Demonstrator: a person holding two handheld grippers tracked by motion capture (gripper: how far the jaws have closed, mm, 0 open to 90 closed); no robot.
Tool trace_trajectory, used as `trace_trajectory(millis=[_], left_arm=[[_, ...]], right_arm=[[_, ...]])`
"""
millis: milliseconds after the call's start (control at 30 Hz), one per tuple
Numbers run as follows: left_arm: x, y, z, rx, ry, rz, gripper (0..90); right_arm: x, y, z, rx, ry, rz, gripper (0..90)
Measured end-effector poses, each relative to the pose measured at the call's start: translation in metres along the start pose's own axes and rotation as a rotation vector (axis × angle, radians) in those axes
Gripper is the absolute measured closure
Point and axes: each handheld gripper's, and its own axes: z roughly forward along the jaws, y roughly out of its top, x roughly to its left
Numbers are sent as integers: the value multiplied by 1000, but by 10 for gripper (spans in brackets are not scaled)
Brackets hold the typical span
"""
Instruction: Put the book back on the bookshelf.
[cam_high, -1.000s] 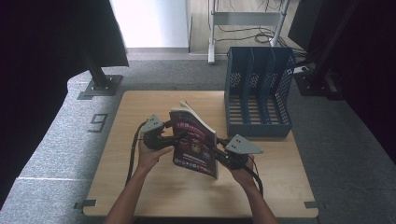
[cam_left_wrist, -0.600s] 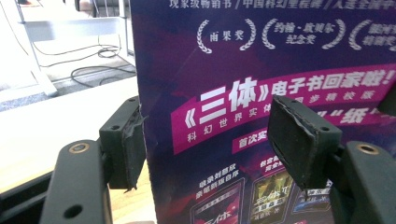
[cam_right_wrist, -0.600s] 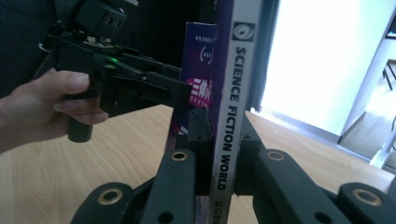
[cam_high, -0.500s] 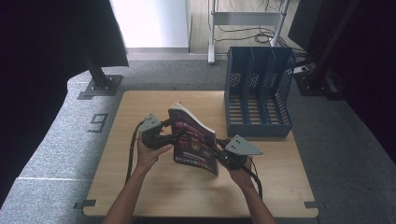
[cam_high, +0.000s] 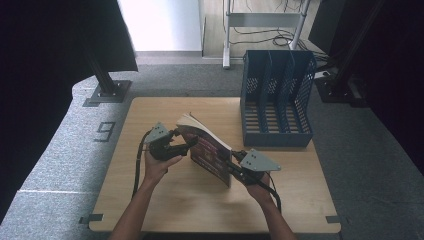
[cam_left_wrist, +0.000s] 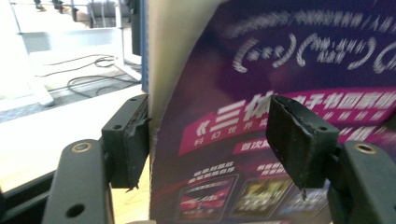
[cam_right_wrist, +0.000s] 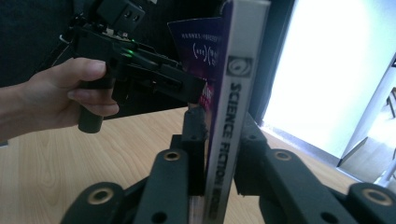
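Right gripper view: tongs (cam_right_wrist: 219, 186) clamping magazine (cam_right_wrist: 229, 116).

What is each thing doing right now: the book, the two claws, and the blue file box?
Book: upright on the table, held at both ends.
Right claw: shut on the book's spine.
Left claw: straddling the book's page edge, not closed.
Blue file box: standing, slots empty.
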Motion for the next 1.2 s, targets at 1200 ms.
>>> trace_trajectory(millis=[1200], left_arm=[[5,-23,-17,50,64,-39,297]], right_arm=[[-9,4,33,73,-56,103,813]])
